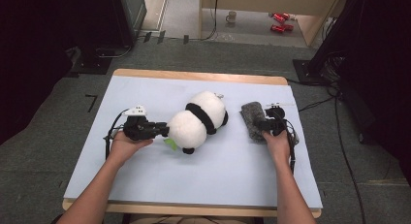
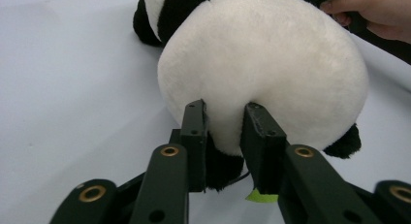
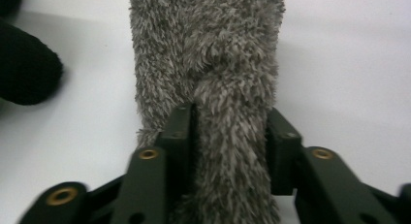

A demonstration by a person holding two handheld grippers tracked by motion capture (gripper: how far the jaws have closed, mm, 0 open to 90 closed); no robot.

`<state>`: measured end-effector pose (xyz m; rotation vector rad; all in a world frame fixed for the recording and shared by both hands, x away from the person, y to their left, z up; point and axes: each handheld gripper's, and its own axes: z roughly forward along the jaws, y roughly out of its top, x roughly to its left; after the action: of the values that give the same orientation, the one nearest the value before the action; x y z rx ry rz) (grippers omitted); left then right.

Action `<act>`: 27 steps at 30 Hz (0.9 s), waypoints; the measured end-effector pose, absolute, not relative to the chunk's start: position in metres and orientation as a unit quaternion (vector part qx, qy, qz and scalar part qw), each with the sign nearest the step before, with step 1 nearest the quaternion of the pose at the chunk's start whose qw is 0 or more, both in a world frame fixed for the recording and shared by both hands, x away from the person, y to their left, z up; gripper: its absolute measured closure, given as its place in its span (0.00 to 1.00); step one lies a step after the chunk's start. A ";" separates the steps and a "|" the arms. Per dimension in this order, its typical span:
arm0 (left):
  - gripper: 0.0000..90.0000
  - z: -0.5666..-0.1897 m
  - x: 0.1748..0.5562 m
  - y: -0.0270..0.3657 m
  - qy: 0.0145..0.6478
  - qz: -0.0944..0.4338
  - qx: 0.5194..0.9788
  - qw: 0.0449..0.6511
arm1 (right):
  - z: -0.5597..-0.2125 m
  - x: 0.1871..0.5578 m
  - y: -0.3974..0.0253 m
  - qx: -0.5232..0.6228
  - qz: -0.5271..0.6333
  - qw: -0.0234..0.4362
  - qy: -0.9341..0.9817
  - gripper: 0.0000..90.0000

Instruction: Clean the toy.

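Right now, in the high view, a stuffed panda (image 1: 199,121) lies on its side near the middle of the pale blue table cover (image 1: 145,175), its long axis running from about 7 o'clock up to 1 o'clock, white rump low and left, black band across the middle. At 9 o'clock from the toy, the left gripper (image 1: 162,130) points toward 3 o'clock and meets the panda's white rear end. The left gripper view shows this close up: the left gripper (image 2: 225,136) has its two black jaws pinched into the white plush, a fold of fur squeezed between them, so it grips the panda (image 2: 261,73). A small green tag (image 2: 261,196) peeks out below the jaws, and the same green tag (image 1: 169,143) lies just under the toy in the high view. At 3 o'clock from the panda, near it, a grey furry cloth (image 1: 253,118) rests on the cover, and the right gripper (image 1: 264,124) sits on it, pointing toward 9 o'clock. In the right gripper view, the right gripper (image 3: 228,132) is clamped on a bunched ridge of the grey furry cloth (image 3: 208,49), long fibres spilling over between the jaws. One black paw (image 3: 26,69) shows at 9 o'clock in that view, apart from the cloth. Both forearms enter from 6 o'clock.
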<state>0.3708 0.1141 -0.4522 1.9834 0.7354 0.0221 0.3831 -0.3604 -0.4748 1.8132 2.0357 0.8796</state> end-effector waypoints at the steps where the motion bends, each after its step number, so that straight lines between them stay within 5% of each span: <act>1: 0.76 -0.452 0.370 0.114 0.304 0.009 0.817 0.489 | -0.475 0.383 -0.361 0.628 0.304 0.137 0.703 0.59; 12: 0.54 -0.449 0.370 0.120 0.328 0.002 0.815 0.477 | -0.465 0.379 -0.362 0.613 0.337 0.139 0.701 0.33; 27: 0.44 -0.450 0.372 0.131 0.341 0.033 0.821 0.457 | -0.454 0.367 -0.368 0.598 0.362 0.141 0.701 0.31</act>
<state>0.3723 0.1305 -0.4501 2.0221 0.8409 0.0825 0.3670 -0.3681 -0.4536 1.7274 2.0229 1.0458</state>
